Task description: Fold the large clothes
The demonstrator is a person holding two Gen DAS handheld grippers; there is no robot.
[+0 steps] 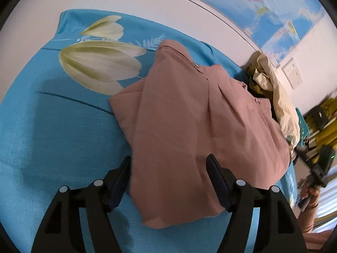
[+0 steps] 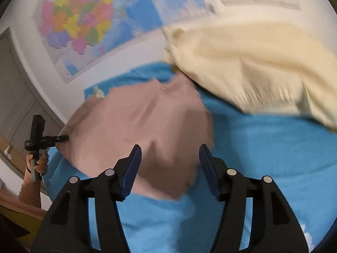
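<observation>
A dusty-pink garment [image 1: 185, 130] lies folded in a rough bundle on the blue bedsheet [image 1: 42, 137]. My left gripper [image 1: 168, 164] is open and empty just above its near edge, one finger on each side. In the right wrist view the pink garment [image 2: 134, 130] lies ahead of my right gripper [image 2: 170, 154], which is open and empty over its near corner. The left gripper [image 2: 38, 139] with the hand holding it shows at that view's left edge. The right gripper [image 1: 316, 168] shows at the left wrist view's right edge.
A cream garment [image 2: 252, 67] is heaped on the bed to the right, against the wall; it also shows in the left wrist view [image 1: 282, 105] with an olive cloth. A map poster [image 2: 88, 21] hangs on the white wall. The sheet carries a large tulip print [image 1: 99, 63].
</observation>
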